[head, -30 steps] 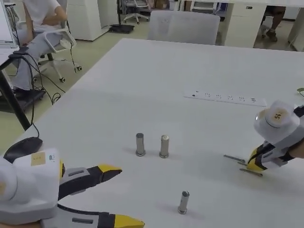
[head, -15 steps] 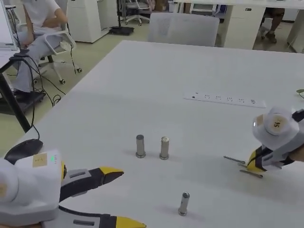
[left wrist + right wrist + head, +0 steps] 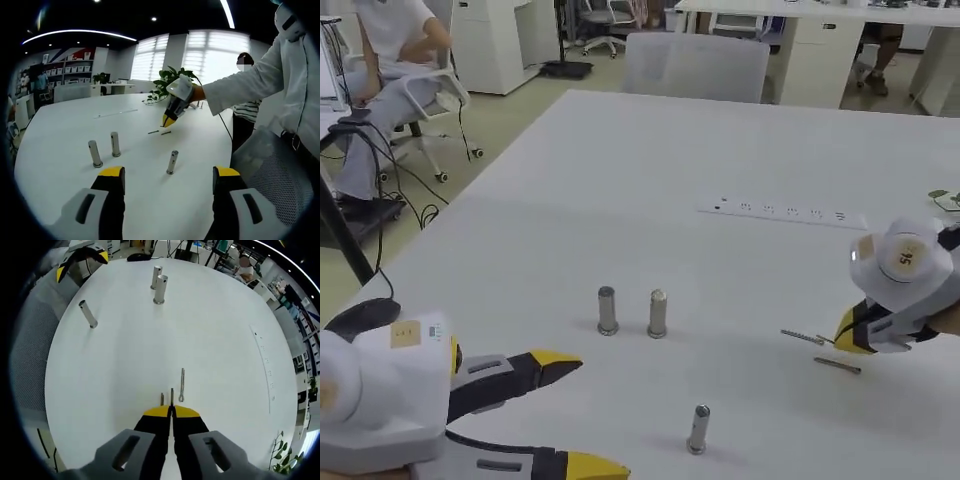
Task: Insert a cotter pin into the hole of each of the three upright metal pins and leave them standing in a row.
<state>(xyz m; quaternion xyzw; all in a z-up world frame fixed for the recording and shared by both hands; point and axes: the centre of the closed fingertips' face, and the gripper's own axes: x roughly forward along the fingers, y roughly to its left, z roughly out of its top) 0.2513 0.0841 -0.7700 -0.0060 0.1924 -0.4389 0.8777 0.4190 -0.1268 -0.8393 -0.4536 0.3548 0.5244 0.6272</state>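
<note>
Three upright metal pins stand on the white table: two side by side (image 3: 607, 311) (image 3: 657, 314) and one alone nearer me (image 3: 698, 429). My left gripper (image 3: 582, 415) hovers open at the lower left, short of the lone pin (image 3: 172, 162), with nothing between its jaws (image 3: 170, 172). At the right, my right gripper (image 3: 850, 337) is low over the table, shut on a thin cotter pin (image 3: 171, 394) that pokes out past its tips (image 3: 171, 409). Two more cotter pins lie by it, one to its left (image 3: 803, 337) and one nearer me (image 3: 837, 366).
A white power strip (image 3: 782, 212) lies across the table behind the work. A grey chair (image 3: 695, 65) stands at the far edge. A person sits at the far left (image 3: 390, 40). A black mouse (image 3: 355, 318) rests at the left edge.
The right gripper has risen slightly with one cotter pin between its jaws, and two cotter pins stay on the table. The head camera shifted a little. The left gripper barely moved.
</note>
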